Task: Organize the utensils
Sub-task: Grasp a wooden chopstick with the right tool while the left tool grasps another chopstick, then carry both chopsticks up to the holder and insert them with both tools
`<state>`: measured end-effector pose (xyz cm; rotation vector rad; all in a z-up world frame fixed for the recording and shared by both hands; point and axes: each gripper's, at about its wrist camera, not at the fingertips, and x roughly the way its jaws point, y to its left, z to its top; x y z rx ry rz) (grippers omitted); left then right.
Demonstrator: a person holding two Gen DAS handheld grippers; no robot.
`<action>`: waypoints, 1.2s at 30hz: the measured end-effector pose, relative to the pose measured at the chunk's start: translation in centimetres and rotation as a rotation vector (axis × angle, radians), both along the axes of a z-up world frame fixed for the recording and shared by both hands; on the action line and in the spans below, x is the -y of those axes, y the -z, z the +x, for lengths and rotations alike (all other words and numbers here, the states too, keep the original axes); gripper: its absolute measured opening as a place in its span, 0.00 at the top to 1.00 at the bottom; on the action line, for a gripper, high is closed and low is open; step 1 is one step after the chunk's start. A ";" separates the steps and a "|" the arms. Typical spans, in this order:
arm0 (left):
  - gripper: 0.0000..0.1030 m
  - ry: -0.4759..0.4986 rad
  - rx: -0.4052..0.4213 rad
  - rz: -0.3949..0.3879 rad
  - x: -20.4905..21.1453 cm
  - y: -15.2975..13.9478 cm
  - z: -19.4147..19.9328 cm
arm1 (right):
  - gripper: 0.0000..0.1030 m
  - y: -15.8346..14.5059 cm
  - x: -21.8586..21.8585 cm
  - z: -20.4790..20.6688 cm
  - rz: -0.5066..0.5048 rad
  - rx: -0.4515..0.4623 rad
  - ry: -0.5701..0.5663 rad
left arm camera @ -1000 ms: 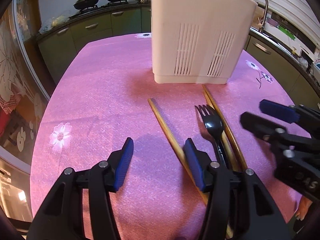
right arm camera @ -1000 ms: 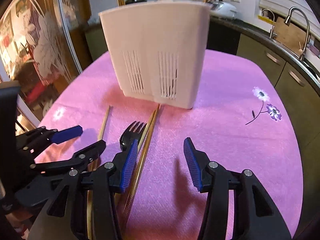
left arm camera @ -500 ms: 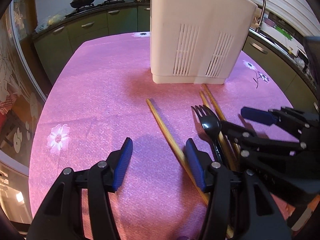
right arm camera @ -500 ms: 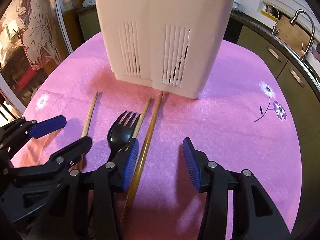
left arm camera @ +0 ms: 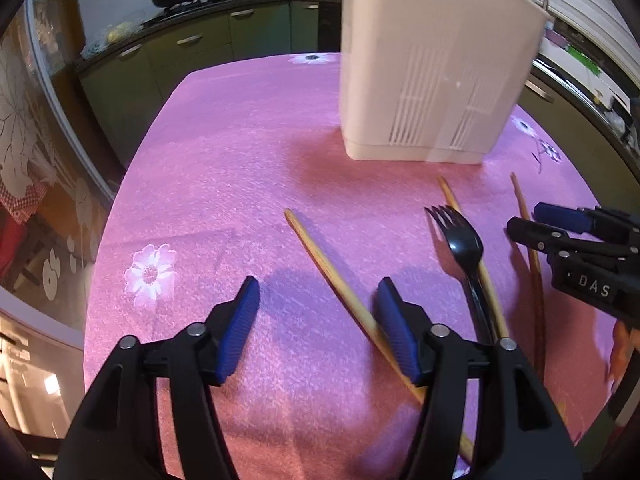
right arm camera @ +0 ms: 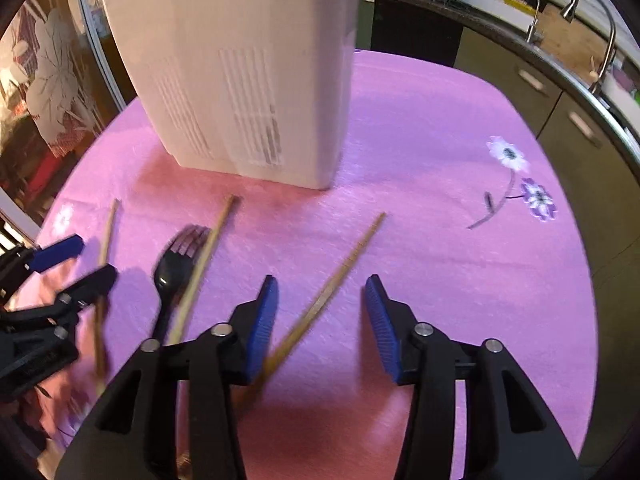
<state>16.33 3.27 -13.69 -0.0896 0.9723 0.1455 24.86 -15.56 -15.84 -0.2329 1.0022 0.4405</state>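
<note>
A tall white slotted utensil holder [left arm camera: 432,80] [right arm camera: 240,80] stands on the pink tablecloth [left arm camera: 248,168]. In front of it lie a black plastic fork [left arm camera: 464,240] [right arm camera: 176,268] and three wooden chopsticks. My left gripper [left arm camera: 318,300] [right arm camera: 96,258] hovers low with its jaws opening; a pale chopstick [left arm camera: 332,268] slants under its right finger, untouched by the pads. My right gripper [right arm camera: 320,300] [left arm camera: 524,218] is open over a chopstick [right arm camera: 340,268] that lies between its fingers, nearer the left pad, not gripped. Another chopstick [right arm camera: 204,256] rests beside the fork.
Kitchen counters with green cabinets [left arm camera: 192,48] ring the table. A sink with faucets [right arm camera: 592,12] is at the right. A glass door with leaf patterns [right arm camera: 52,80] is at the left. The cloth's edge [left arm camera: 100,280] drops off near my left gripper.
My right gripper has shifted right. One chopstick has swung away from the fork and now lies between its fingers. My left gripper's jaws have widened a little.
</note>
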 end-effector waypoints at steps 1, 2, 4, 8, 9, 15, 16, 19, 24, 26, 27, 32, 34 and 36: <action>0.41 -0.003 -0.003 -0.003 -0.2 0.0 0.0 | 0.58 -0.1 -0.4 0.2 -0.003 0.000 -0.007; 0.41 -0.011 -0.007 -0.012 -0.4 -0.1 -0.1 | 0.58 -0.1 -0.6 0.3 -0.001 -0.003 -0.011; 0.41 -0.030 -0.013 -0.024 -1.1 -0.1 -0.4 | 0.58 -0.3 -0.9 0.7 0.010 -0.016 -0.013; 0.42 -0.063 -0.017 -0.041 -1.8 -0.2 -0.6 | 0.70 -0.3 -0.9 1.3 0.008 -0.011 -0.015; 0.42 -0.072 -0.017 -0.039 -1.8 -0.2 -0.5 | 0.71 -0.3 -0.8 1.4 0.006 -0.010 -0.019; 0.45 -0.070 0.015 0.006 -0.5 0.1 0.8 | 0.93 -0.3 0.1 1.4 0.024 -0.047 -0.035; 0.51 -0.060 0.019 0.007 -0.3 0.1 0.8 | 0.93 -0.4 0.5 1.4 0.038 -0.055 -0.033; 0.87 -0.017 0.029 -0.014 0.6 -0.2 1.1 | 0.94 -0.7 1.5 1.4 0.088 -0.066 -0.021; 0.95 0.025 0.028 -0.074 0.8 -0.2 1.5 | 0.94 -2.3 3.4 1.1 0.148 -0.041 -0.015; 0.95 0.031 0.037 -0.079 0.8 -0.5 1.5 | 0.94 -3.7 4.2 0.7 0.178 -0.017 -0.013; 0.95 0.034 0.045 -0.078 1.1 -0.7 1.6 | 0.94 -4.2 4.5 0.4 0.191 -0.006 -0.012; 0.95 0.055 0.100 -0.069 1.5 -2.7 0.9 | 0.94 -7.4 6.3 -0.2 0.256 0.050 -0.012; 0.95 0.068 0.132 -0.070 1.9 -3.9 0.3 | 0.94 -8.5 7.0 -0.9 0.286 0.070 -0.012; 0.95 0.077 0.164 -0.071 2.2 -5.1 -0.2 | 0.94 -9.5 7.2 -1.5 0.308 0.090 -0.011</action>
